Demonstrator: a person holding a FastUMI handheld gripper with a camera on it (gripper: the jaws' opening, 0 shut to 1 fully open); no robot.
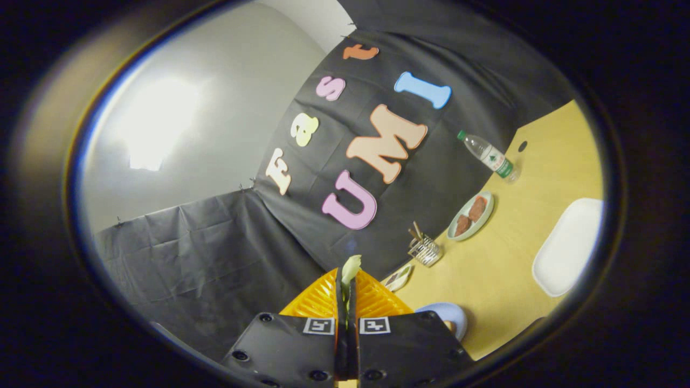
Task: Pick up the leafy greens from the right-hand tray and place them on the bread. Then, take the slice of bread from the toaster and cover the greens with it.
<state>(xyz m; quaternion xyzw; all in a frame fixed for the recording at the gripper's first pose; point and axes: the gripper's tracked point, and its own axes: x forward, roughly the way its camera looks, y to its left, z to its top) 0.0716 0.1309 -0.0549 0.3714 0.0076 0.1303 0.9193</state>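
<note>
With fingers (pixel 345 293) pinched tight on pale leafy greens (pixel 350 268), they're lifted above the ribbed orange tray (pixel 323 299), prob. for carrying to bread.

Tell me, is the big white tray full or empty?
Empty. The white tray on the table shows a bare surface. The gripper is shut on the leafy greens, pinched between its fingers.
</note>
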